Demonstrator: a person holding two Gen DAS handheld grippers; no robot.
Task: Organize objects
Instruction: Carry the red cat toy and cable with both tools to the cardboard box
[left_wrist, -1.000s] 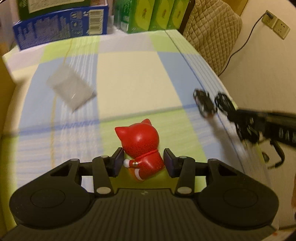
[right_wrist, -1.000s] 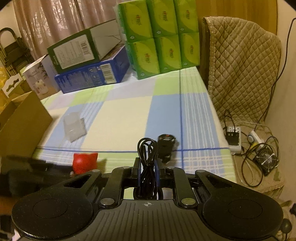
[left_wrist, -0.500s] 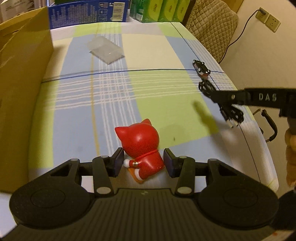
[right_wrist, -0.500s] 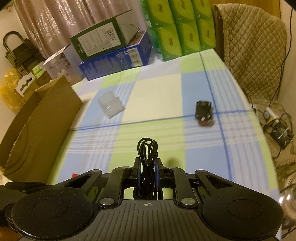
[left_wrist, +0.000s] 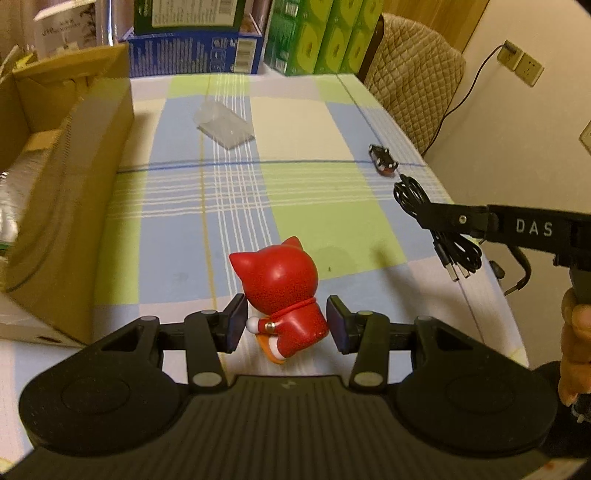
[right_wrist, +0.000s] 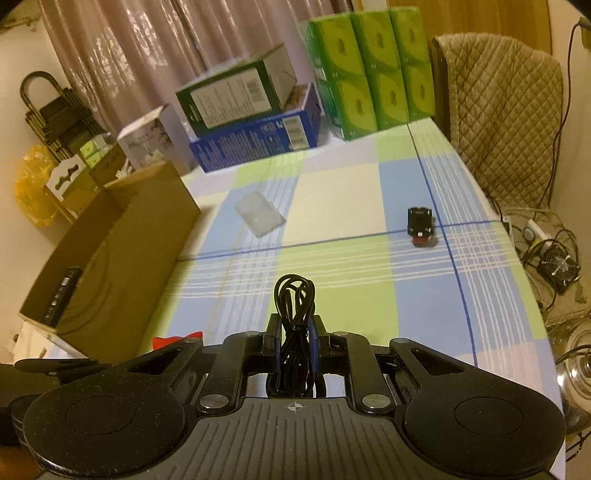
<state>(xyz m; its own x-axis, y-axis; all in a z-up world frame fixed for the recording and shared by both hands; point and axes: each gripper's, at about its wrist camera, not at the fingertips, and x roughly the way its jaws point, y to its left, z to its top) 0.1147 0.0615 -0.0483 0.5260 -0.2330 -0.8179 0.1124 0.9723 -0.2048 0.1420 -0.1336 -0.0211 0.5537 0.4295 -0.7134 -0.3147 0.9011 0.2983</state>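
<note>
Only the right wrist view shows one black remote (right_wrist: 61, 293) inside the cardboard box (right_wrist: 122, 258). Left tongs (left_wrist: 286, 323) clasp one red cat figurine (left_wrist: 282, 291) above the bench (left_wrist: 314, 206); right tongs (right_wrist: 294, 341) pinch one coiled cable (right_wrist: 294, 306).

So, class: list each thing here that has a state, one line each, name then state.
Left gripper: shut on the red figure.
Red figure: held, lifted.
Right gripper: shut on the cable.
Cable: coiled, held.
Cardboard box: open, on the table's left edge.
Clear case: lying on the table.
Toy car: on the table, untouched.
</note>
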